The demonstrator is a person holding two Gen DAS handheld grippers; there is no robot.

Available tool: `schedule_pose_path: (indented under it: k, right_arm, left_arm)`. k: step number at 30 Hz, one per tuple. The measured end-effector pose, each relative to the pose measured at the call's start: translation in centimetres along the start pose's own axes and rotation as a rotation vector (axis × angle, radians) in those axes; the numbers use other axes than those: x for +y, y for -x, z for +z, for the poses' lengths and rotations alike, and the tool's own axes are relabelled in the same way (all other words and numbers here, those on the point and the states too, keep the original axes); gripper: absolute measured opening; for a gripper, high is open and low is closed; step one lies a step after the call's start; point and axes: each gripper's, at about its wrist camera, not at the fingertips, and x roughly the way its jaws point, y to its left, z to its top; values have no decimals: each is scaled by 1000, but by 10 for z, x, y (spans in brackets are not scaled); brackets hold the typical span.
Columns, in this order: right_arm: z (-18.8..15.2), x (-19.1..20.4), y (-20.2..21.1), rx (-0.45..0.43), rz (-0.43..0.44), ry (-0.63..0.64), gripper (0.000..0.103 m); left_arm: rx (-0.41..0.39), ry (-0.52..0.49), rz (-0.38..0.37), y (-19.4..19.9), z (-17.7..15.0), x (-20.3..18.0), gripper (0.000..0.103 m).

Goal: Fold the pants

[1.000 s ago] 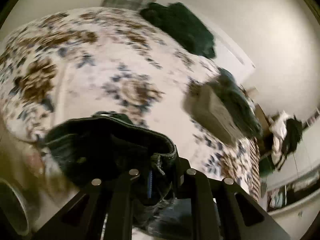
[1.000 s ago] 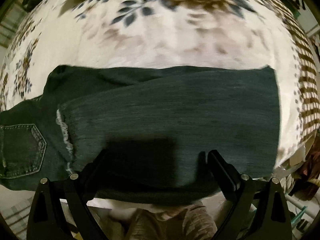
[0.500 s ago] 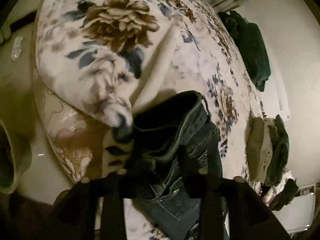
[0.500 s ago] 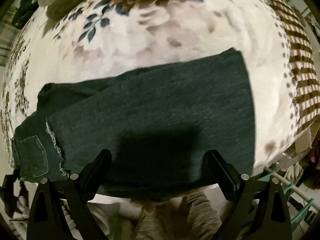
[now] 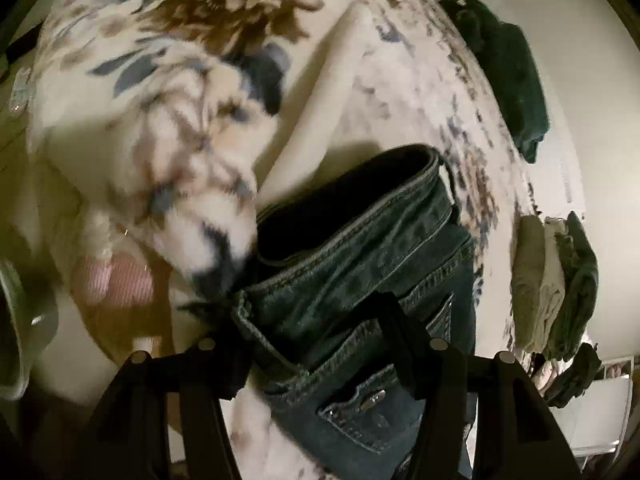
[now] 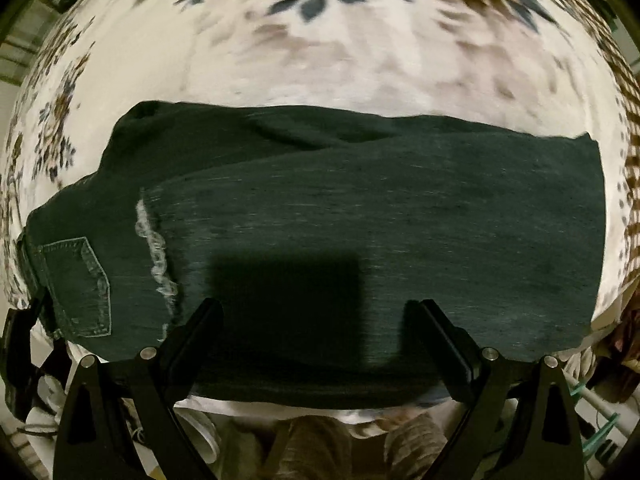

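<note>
Dark denim pants [image 6: 360, 220] lie across the floral bedspread [image 6: 320, 60], legs folded over so the frayed hem [image 6: 156, 248] rests near the back pocket [image 6: 76, 284]. My right gripper [image 6: 316, 312] is open just above the folded legs near the bed's front edge, touching nothing. In the left wrist view the waistband end of the pants [image 5: 360, 248] stands open. My left gripper [image 5: 316, 312] sits at the waistband with its fingers [image 5: 396, 320] spread apart around the denim, which bunches between them.
A stack of folded clothes [image 5: 556, 284] lies on the bed at the right, and a dark green garment [image 5: 508, 76] lies farther back. The bed's edge and the floor [image 5: 60, 360] are at the left. My clothed legs [image 6: 320, 448] show below the right gripper.
The left gripper swung down to the waistband at the bed's corner and its fingers spread apart from shut. The right gripper stayed open and shifted a little over the folded legs.
</note>
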Motion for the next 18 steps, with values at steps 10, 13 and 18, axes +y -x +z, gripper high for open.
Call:
schedule_pose_path:
  k: [10, 13, 18]
  right_arm:
    - [0, 14, 7, 16, 6, 26, 98]
    - [1, 17, 10, 4, 5, 34, 98]
    - [-4, 14, 15, -15, 0, 38, 98]
  left_arm:
    - [21, 202, -75, -7, 3, 27, 54]
    - [-24, 173, -55, -8, 8, 12, 33]
    - [-118, -17, -28, 31, -10, -22, 16]
